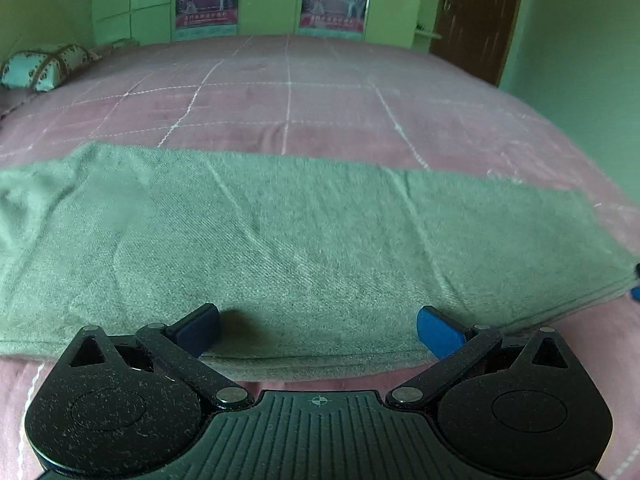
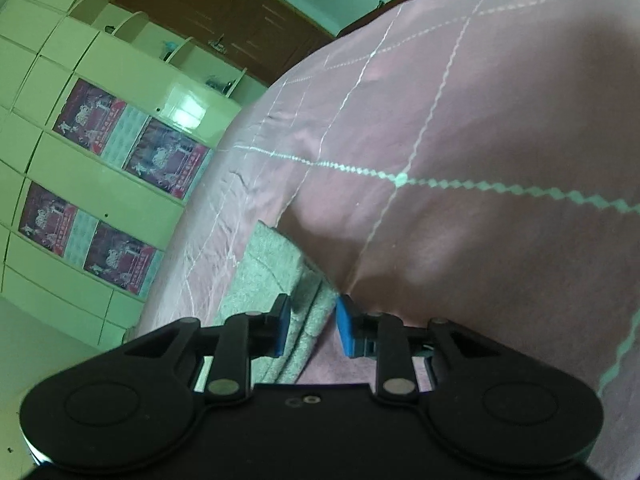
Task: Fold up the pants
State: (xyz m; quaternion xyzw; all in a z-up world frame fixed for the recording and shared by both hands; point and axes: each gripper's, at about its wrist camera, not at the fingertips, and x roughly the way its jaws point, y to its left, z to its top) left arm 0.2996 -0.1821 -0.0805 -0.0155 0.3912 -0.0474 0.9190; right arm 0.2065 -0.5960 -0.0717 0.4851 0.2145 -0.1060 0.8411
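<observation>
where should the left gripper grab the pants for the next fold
Probably at the near hem edge of the pants, coming in low from the near side. They lie flat as a long band across the bed, and that stacked edge stands slightly proud right before the open left hand-held gripper, so one finger can slip under it.

Both views are dim with a green cast, and fisheye bending curves the edges into dark corners. A glare patch shines on the cabinet doors (image 2: pixel 186 110). The left hand-held gripper (image 1: pixel 318 330) casts a soft shadow on the pants (image 1: pixel 304 248), whose right end is blurred.
</observation>
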